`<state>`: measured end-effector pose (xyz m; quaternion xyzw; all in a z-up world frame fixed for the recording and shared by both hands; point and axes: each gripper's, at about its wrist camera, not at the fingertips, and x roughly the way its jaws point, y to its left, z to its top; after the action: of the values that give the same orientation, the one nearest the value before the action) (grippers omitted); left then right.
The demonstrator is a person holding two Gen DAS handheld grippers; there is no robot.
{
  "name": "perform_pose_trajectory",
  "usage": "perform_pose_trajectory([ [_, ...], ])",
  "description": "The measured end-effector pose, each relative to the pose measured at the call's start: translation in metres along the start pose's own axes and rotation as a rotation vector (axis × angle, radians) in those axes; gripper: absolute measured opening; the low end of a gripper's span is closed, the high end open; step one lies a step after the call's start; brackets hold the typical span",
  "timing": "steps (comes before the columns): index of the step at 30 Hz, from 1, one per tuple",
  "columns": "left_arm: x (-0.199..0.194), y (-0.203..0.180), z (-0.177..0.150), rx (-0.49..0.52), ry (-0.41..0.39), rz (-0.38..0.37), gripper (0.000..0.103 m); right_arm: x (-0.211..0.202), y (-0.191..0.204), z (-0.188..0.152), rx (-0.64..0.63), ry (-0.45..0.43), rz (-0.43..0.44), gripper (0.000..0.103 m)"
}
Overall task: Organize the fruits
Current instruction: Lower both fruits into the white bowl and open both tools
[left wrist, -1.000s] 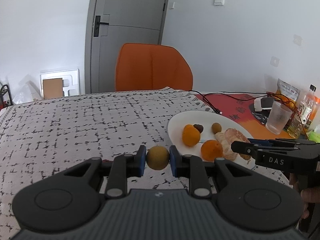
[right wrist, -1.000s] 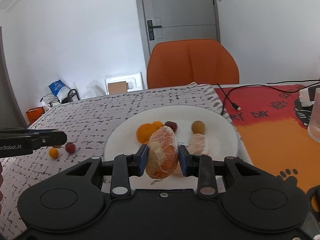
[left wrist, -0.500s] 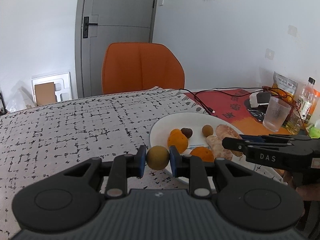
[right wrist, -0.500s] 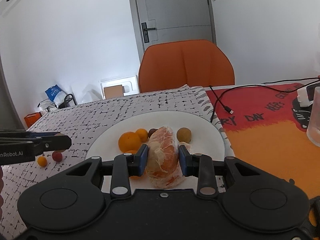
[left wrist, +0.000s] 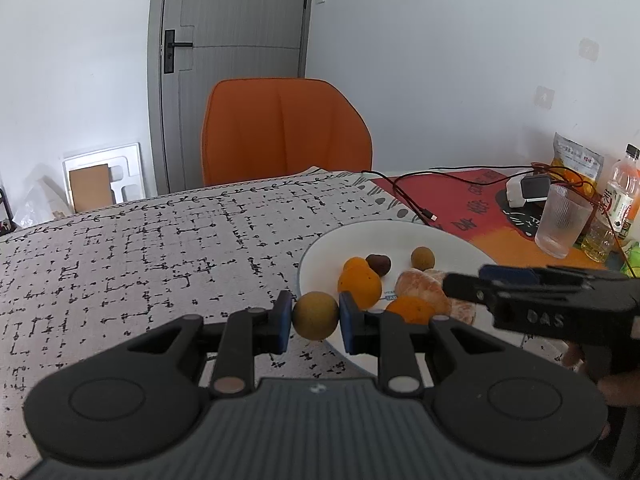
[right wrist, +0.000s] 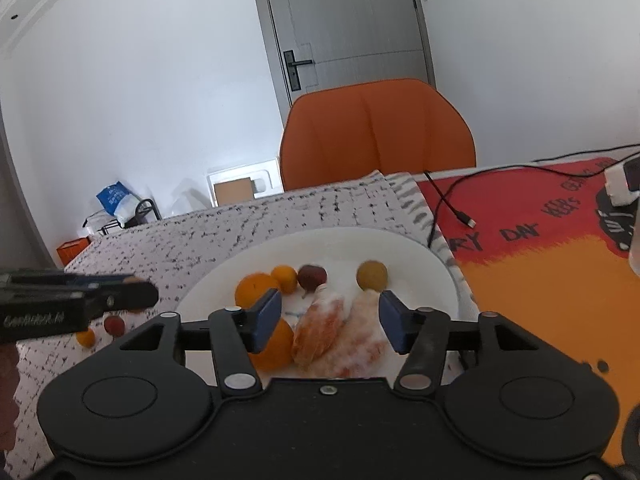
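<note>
- Left tongs (left wrist: 315,316): clamped on an olive-brown round fruit (left wrist: 315,315), poised at the white plate (left wrist: 400,236) rim; next, release over the plate.
- Right tongs (right wrist: 328,316): spread wide, empty; peeled orange segments (right wrist: 320,330) lie on the plate between them.

A round olive-brown fruit (left wrist: 315,315) sits pinched between blue pads beside the plate's (right wrist: 420,256) near-left rim. On the plate lie two peeled orange pieces (right wrist: 320,330), oranges (right wrist: 253,290), a dark plum (right wrist: 312,276), another brown fruit (right wrist: 372,275).

A patterned tablecloth (left wrist: 160,248) covers the table, bearing a white plate (right wrist: 420,256), a glass (left wrist: 562,222), and a cable (left wrist: 404,196).
</note>
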<state>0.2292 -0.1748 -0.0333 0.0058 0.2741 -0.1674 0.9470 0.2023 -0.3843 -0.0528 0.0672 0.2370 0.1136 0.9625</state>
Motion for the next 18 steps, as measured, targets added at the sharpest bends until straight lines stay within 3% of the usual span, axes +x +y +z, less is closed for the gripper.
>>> perform_pose_trajectory([
  [10, 0.008, -0.011, 0.003, 0.01, -0.002, -0.037, 0.024, -0.028, -0.003, -0.008, 0.015, -0.022, -0.026, 0.06],
  [18, -0.001, -0.005, 0.002, 0.002, 0.001, -0.018, 0.027, -0.032, 0.003, -0.011, 0.017, -0.008, -0.028, 0.06],
])
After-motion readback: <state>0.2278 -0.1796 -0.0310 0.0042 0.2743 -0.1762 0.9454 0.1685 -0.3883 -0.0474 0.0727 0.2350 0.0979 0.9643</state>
